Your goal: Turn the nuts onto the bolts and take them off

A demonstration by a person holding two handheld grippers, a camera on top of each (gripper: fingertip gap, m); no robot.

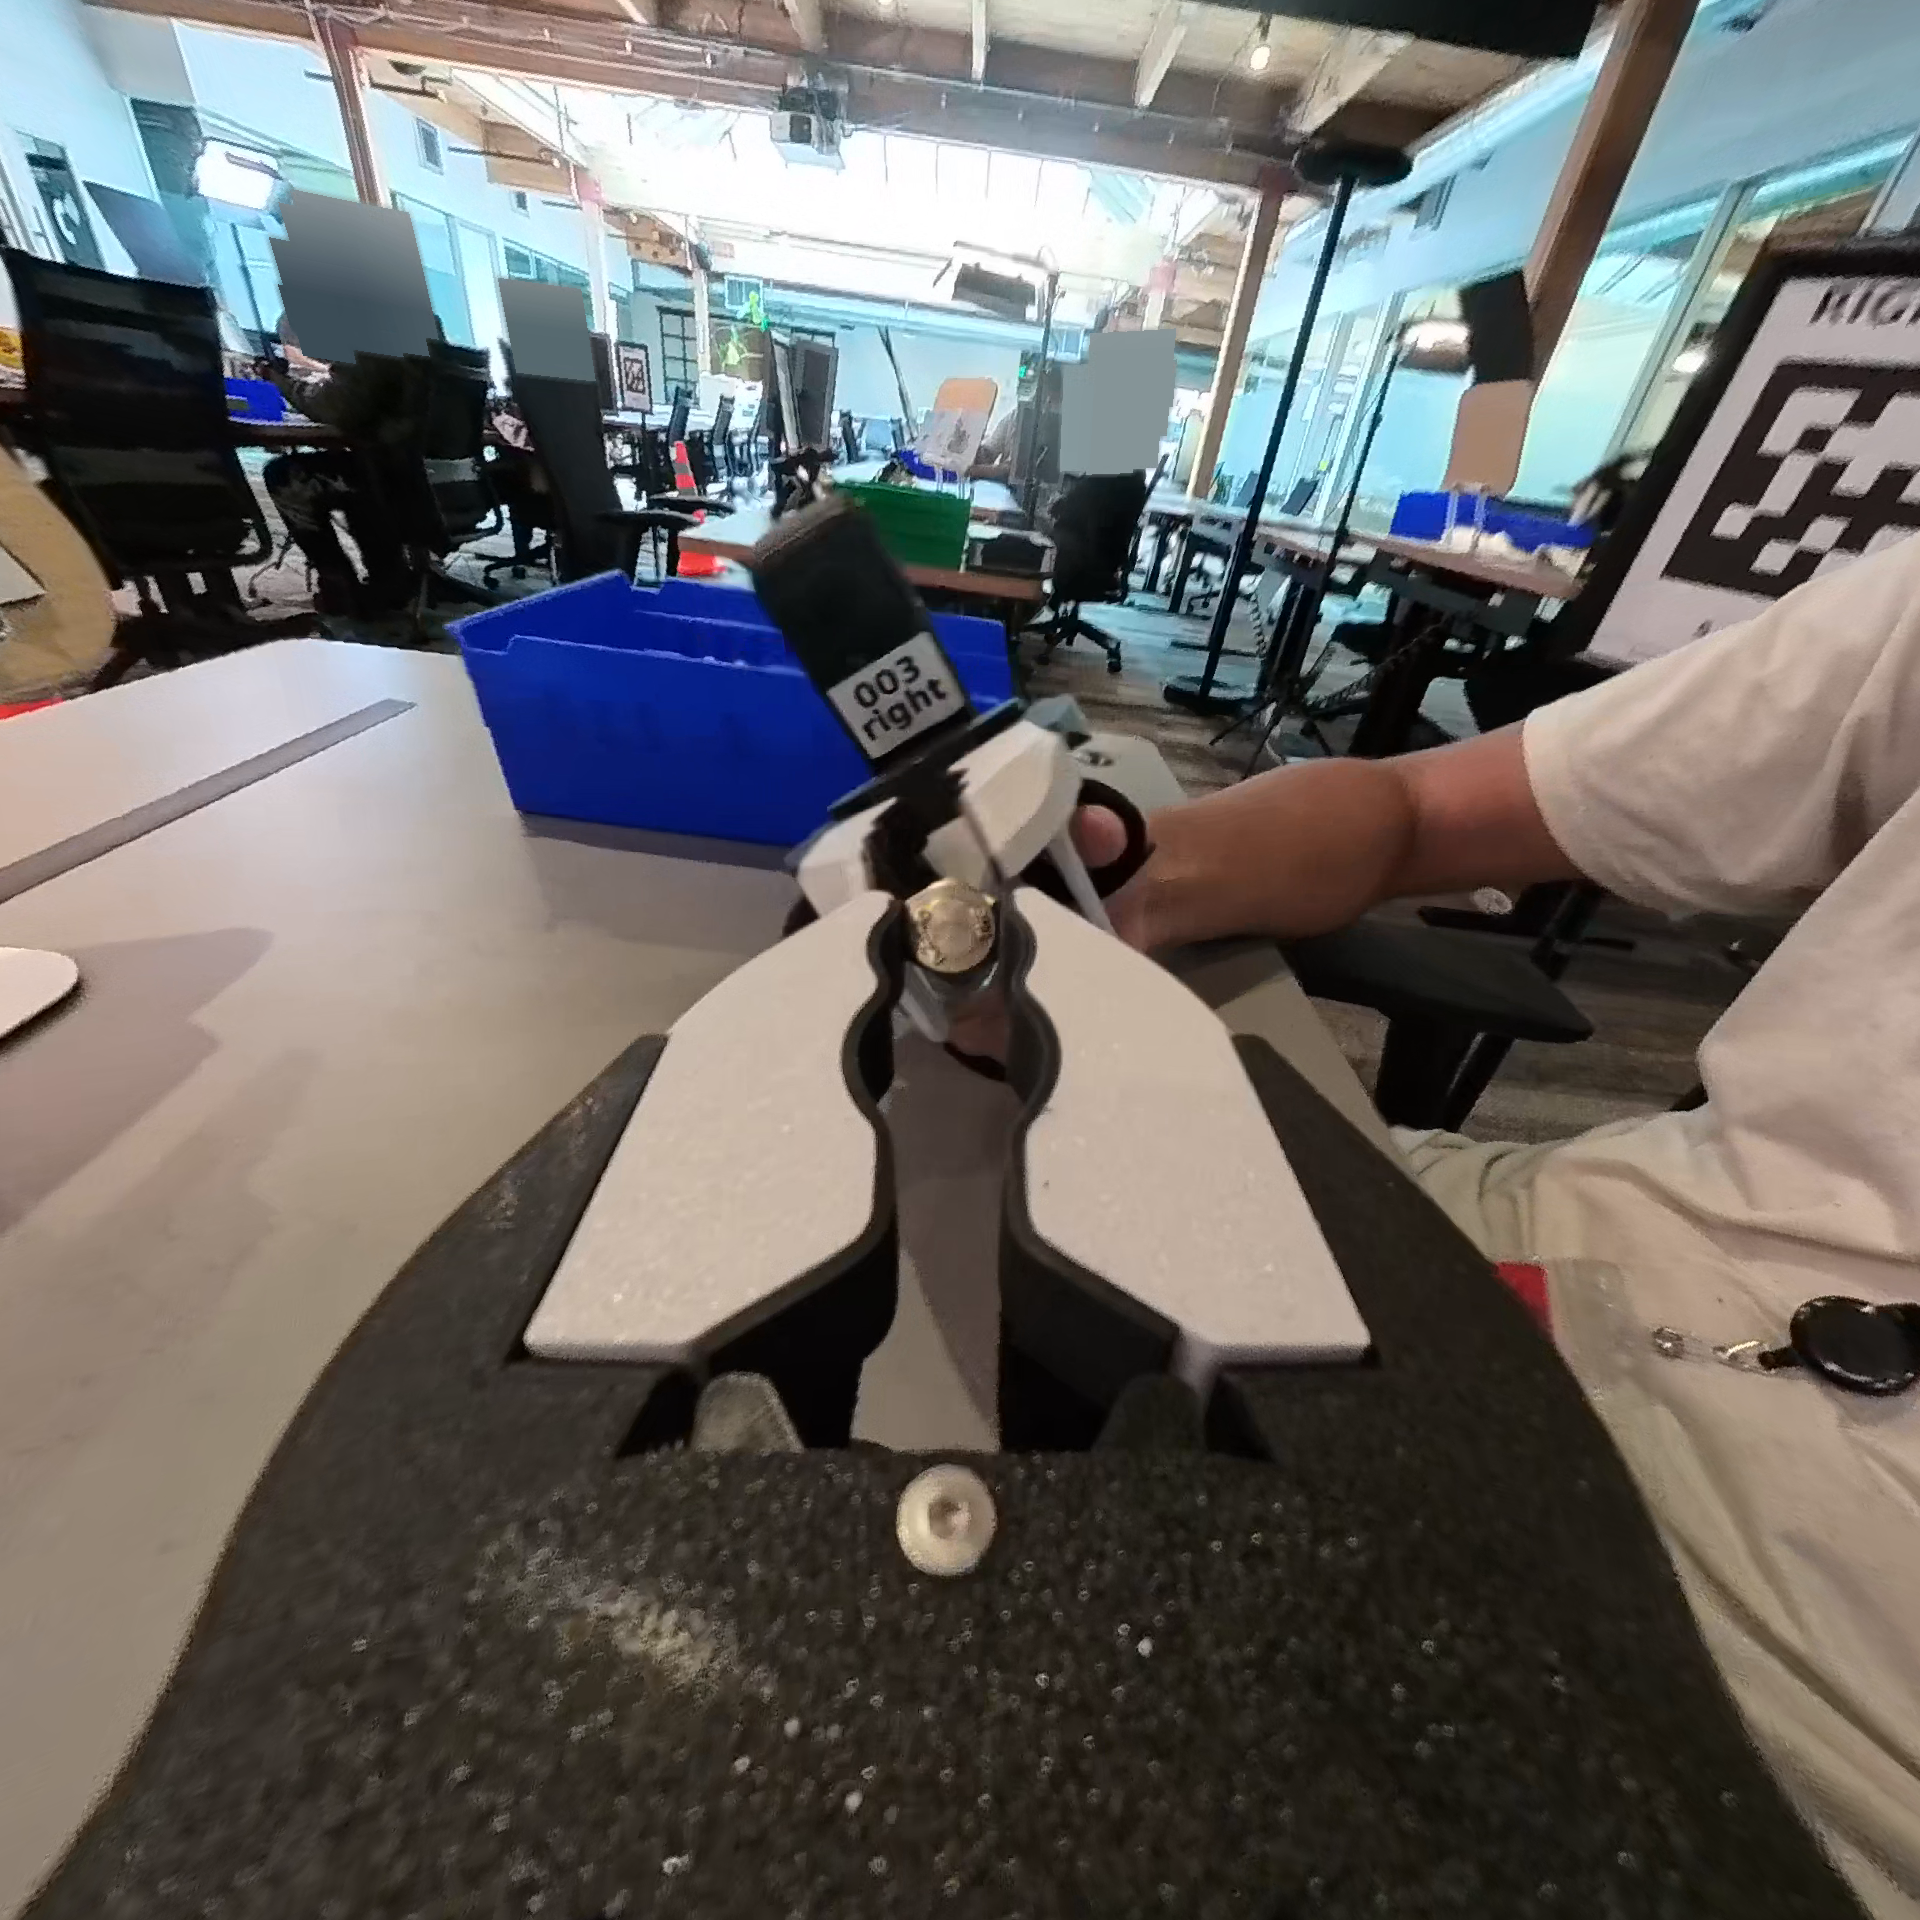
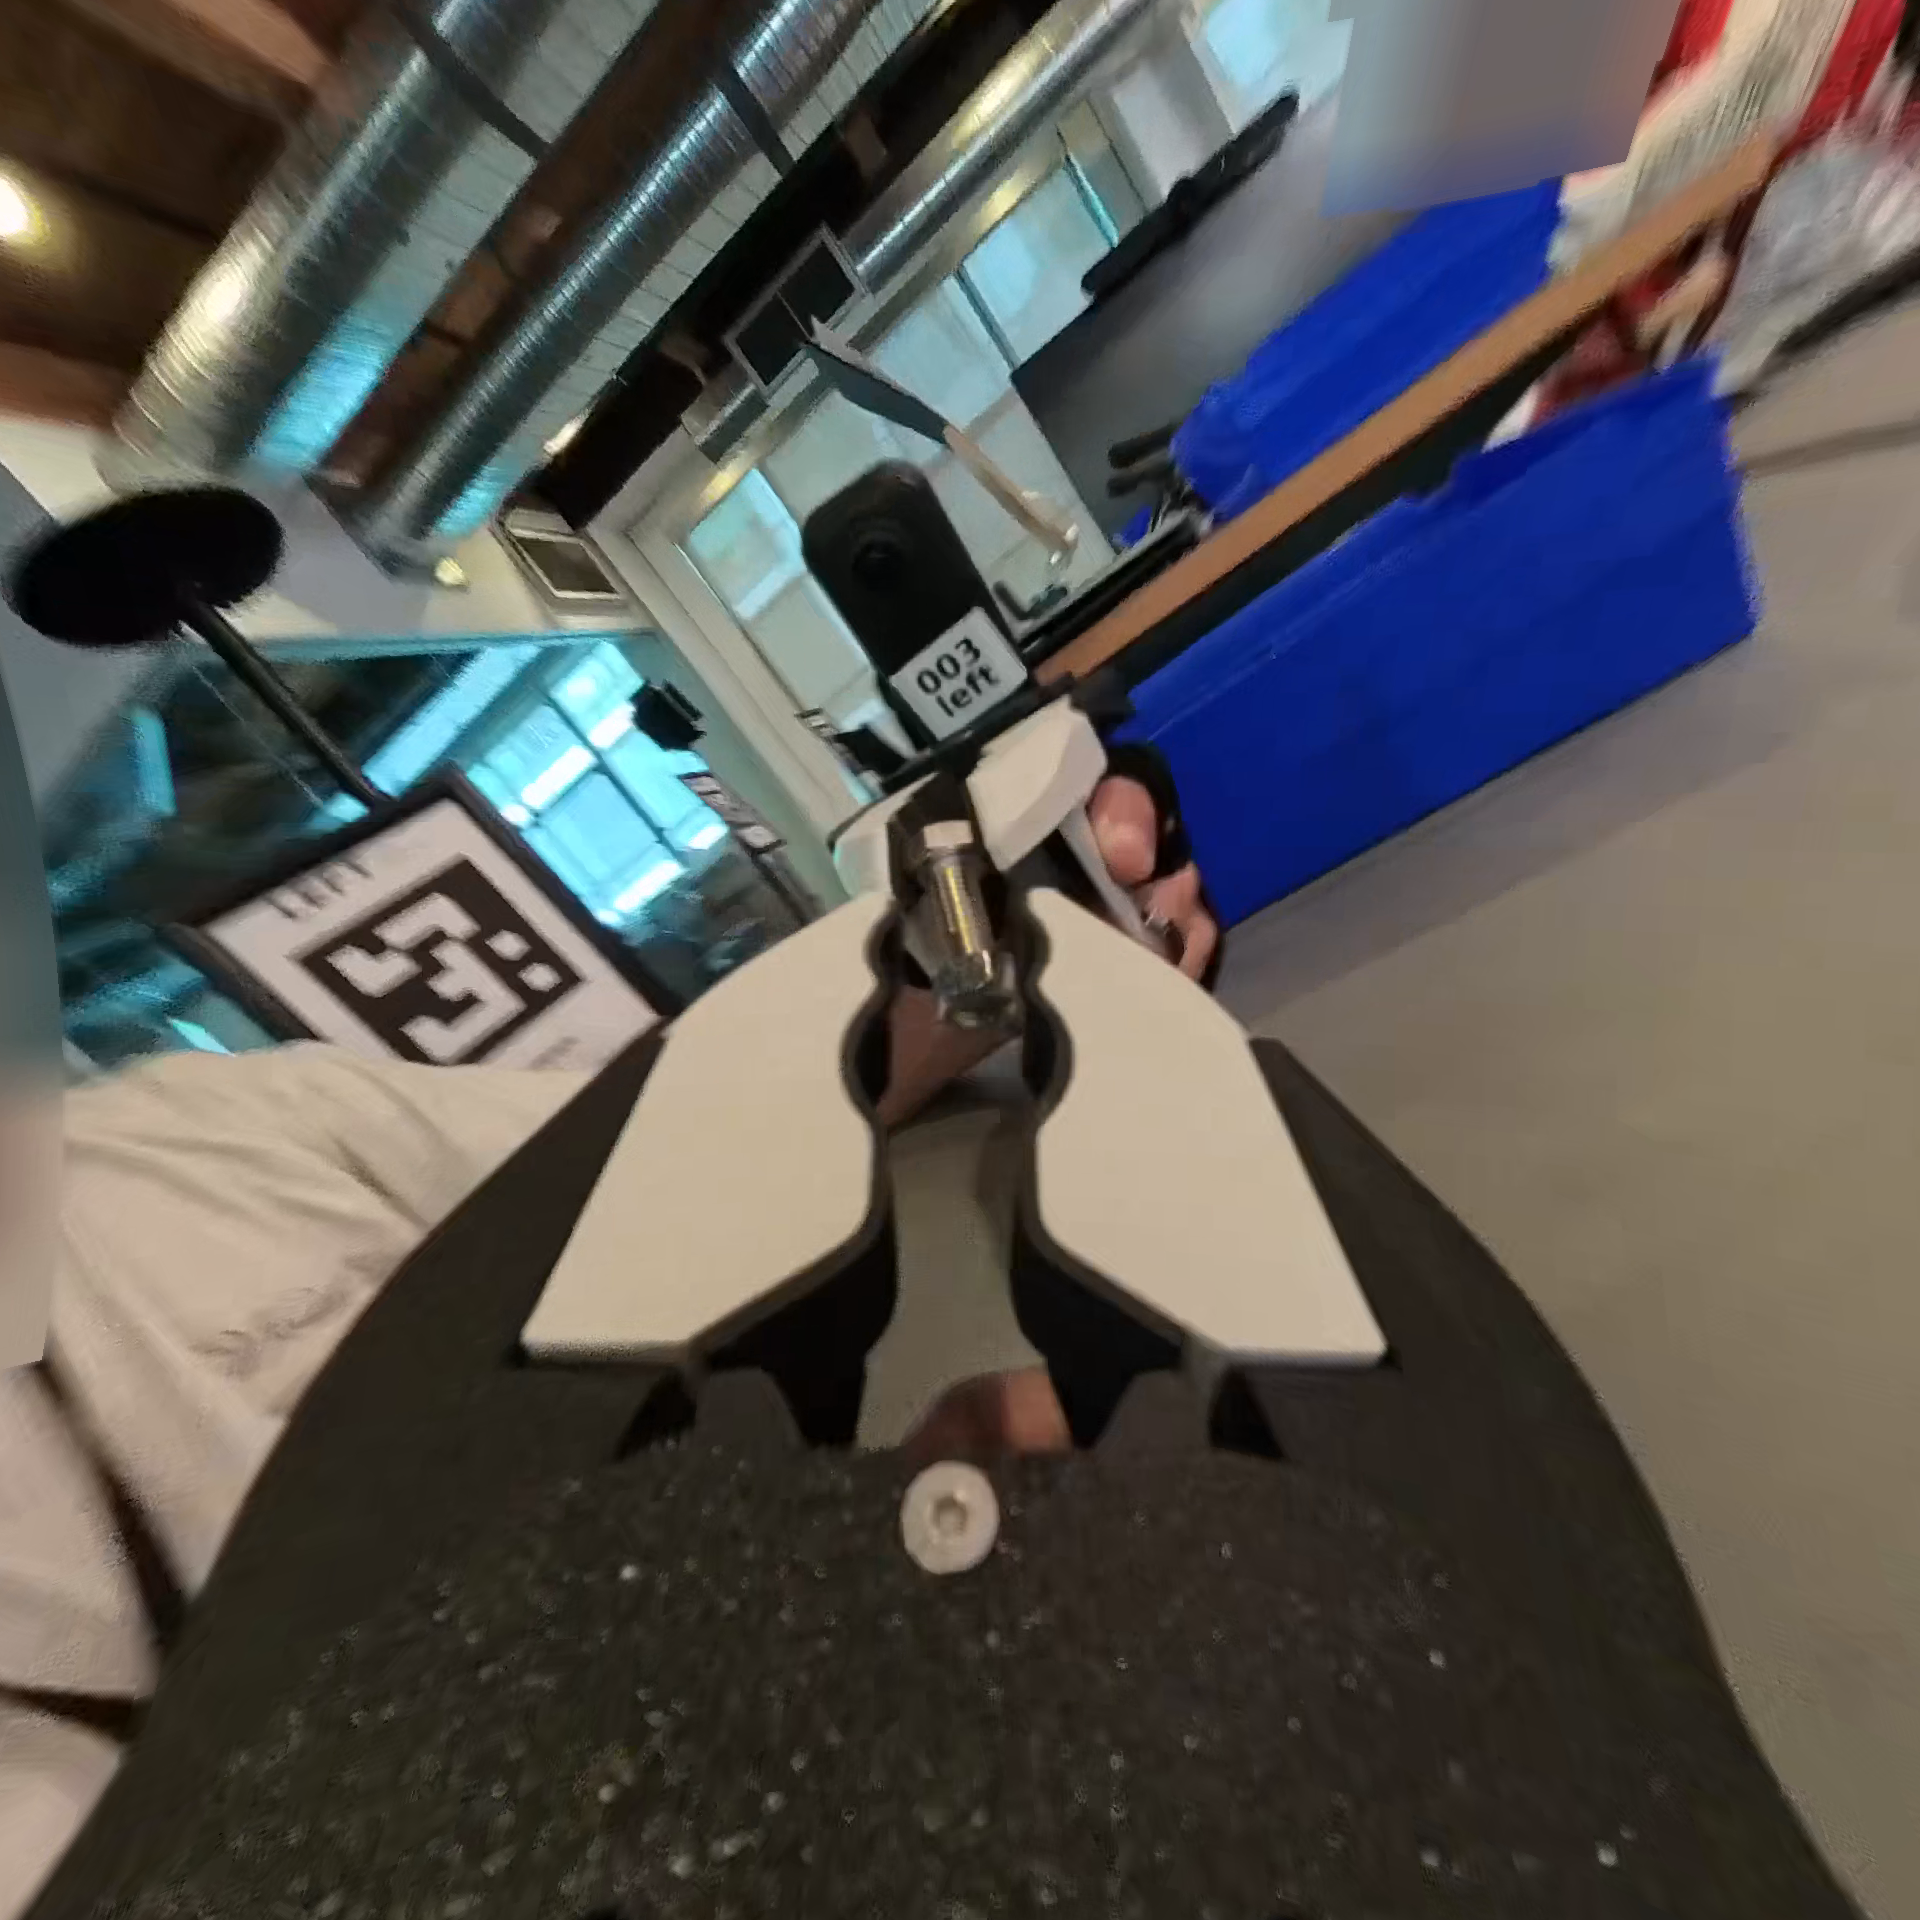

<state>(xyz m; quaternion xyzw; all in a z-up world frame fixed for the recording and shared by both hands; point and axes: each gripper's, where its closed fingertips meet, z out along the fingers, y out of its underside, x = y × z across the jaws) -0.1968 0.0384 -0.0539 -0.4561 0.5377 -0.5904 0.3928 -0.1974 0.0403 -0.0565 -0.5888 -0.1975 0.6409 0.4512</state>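
Both grippers meet tip to tip above the grey table (image 1: 312, 1039). My left gripper (image 1: 948, 935) is shut on the head of a silver bolt (image 1: 948, 920), which shows end-on between its white fingers (image 1: 769, 1122). In the right wrist view the bolt (image 2: 951, 904) points toward the camera, its hex head at the far end in the left gripper (image 2: 1023, 790). My right gripper (image 2: 961, 987) is shut on a silver nut (image 2: 977, 1000) at the near end of the bolt. The right gripper (image 1: 987, 800) shows beyond the bolt in the left wrist view, tilted, held by a hand (image 1: 1174, 873).
A blue bin (image 1: 644, 717) stands on the table behind the grippers; it also shows in the right wrist view (image 2: 1455, 665). A person in a white shirt (image 1: 1714, 935) sits at the right. A white object (image 1: 26, 987) lies at the left edge. Marker boards (image 2: 436, 966), chairs and desks stand behind. Only a small space, under 4 cm, lies between the two pairs of fingers. Both grippers' tips are roughly 35 cm from the white object (image 1: 26, 987).
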